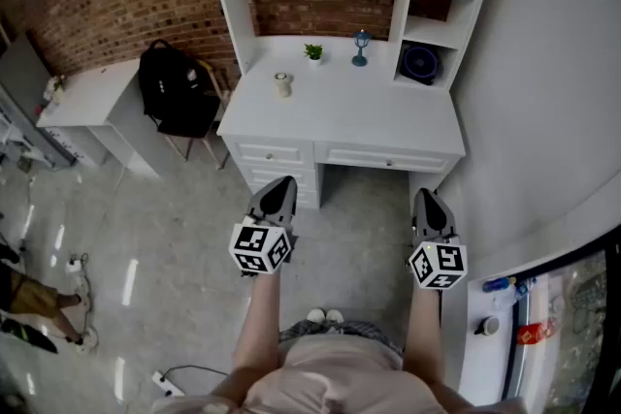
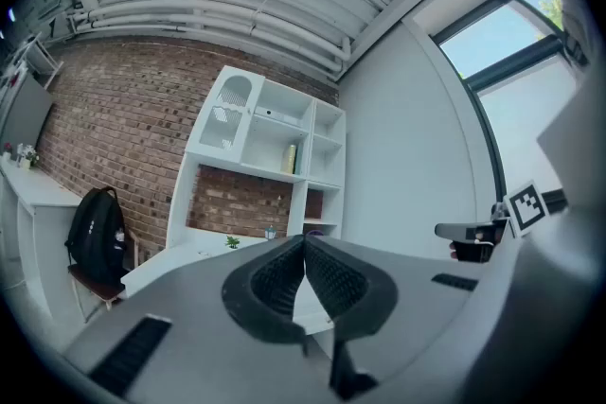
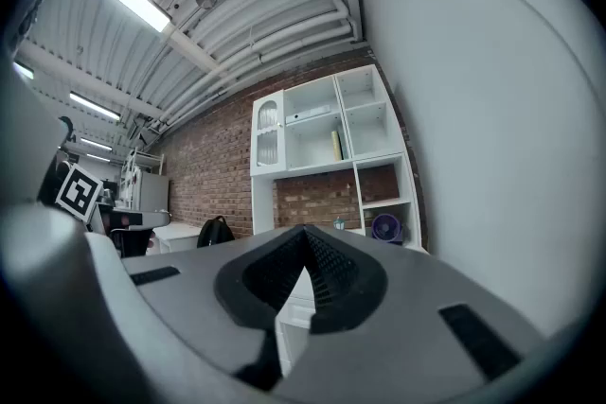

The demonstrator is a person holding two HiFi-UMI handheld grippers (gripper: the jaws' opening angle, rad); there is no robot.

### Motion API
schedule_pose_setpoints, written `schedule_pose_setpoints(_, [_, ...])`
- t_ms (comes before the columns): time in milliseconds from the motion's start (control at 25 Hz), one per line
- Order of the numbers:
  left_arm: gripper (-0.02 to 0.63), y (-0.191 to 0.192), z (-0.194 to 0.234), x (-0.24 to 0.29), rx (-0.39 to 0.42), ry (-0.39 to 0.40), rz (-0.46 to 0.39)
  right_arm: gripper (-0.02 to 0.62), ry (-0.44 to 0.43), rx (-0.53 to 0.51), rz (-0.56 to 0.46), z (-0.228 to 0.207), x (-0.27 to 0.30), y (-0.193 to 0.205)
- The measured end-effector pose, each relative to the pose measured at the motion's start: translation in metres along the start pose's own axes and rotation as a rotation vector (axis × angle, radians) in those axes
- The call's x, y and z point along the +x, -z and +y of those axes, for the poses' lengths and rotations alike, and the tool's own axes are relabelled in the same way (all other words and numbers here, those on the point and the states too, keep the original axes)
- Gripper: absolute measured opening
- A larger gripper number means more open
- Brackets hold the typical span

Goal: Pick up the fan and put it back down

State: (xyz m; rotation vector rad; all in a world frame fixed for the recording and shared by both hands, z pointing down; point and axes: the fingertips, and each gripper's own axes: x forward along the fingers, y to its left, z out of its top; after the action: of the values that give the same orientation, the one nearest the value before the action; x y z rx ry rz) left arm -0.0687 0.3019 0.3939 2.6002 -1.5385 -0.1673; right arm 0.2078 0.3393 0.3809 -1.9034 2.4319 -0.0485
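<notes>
The fan (image 1: 420, 63) is small, round and dark blue. It stands in the low right cubby of the white desk's (image 1: 340, 116) shelf unit. In the right gripper view the fan (image 3: 385, 228) shows purple, right of the jaws. My left gripper (image 1: 282, 181) and right gripper (image 1: 425, 195) hang side by side in front of the desk, well short of it, over the floor. Both point level toward the desk. The left gripper (image 2: 305, 239) has its jaws together with nothing between them. On the right gripper (image 3: 305, 232) the jaws also meet at the tip, empty.
On the desktop stand a small plant (image 1: 313, 52), a blue lantern figure (image 1: 361, 47) and a pale cup (image 1: 282, 83). A black backpack (image 1: 175, 90) rests on a chair left of the desk, beside a white side table (image 1: 92, 97). A white wall runs along the right.
</notes>
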Motion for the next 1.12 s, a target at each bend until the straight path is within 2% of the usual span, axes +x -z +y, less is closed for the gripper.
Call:
schedule_pose_setpoints(520, [0.028,0.005,0.01,-0.001,-0.022,-0.002,0.009,0.014,0.008,-0.015,0.007,0.011,0.009,0.0])
schedule_pose_setpoints(800, [0.028,0.015,0.015,-0.01,-0.04,0.003,0.031,0.015,-0.006,0.017,0.079,0.019,0.01,0.019])
schedule_pose_setpoints(1120, [0.032,0.015,0.018,-0.014,-0.025,0.072,0.034,0.015,-0.017,0.028,0.082,0.029,0.012,0.02])
